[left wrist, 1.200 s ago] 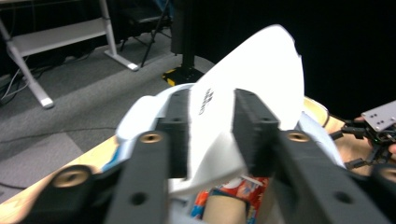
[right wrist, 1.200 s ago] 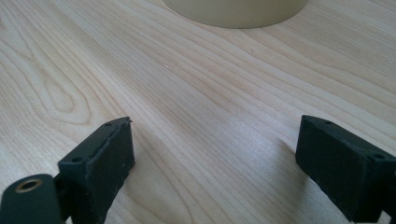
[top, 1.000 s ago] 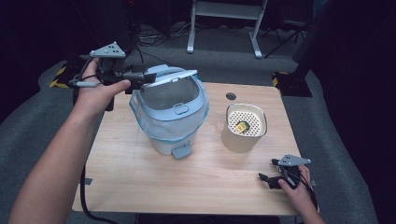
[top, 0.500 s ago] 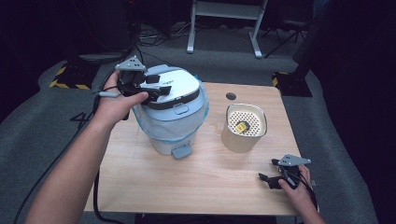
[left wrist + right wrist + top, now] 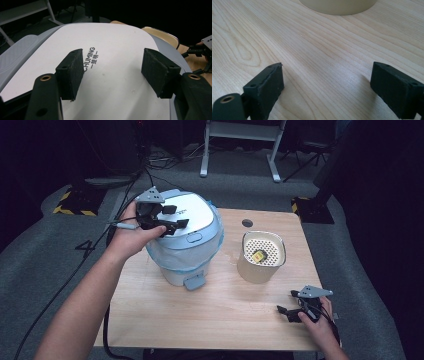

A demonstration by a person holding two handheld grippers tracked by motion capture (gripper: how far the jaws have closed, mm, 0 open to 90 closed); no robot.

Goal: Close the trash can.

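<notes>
Left hand-held gripper [image 5: 167, 218] over lid [image 5: 192, 220] of pale blue bin [image 5: 182, 262]; jaws spread wide, just been opening, nothing between pads, only white lid surface with printed lettering [image 5: 90, 58] beneath them in left gripper view. Lid closed flat on bin. Bin standing upright on left half of desk [image 5: 210, 320], bag liner [image 5: 165, 257] showing at rim, pedal [image 5: 193, 282] at base facing near edge.

Right hand-held gripper [image 5: 292, 311] low at near right corner of desk, jaws apart, empty; bare wood grain between pads [image 5: 265, 87] in right gripper view.

Beige perforated cup [image 5: 261, 257] upright, right of bin, apart from it, small yellow item [image 5: 258, 255] inside. Dark round hole [image 5: 247, 223] in desk behind cup.
</notes>
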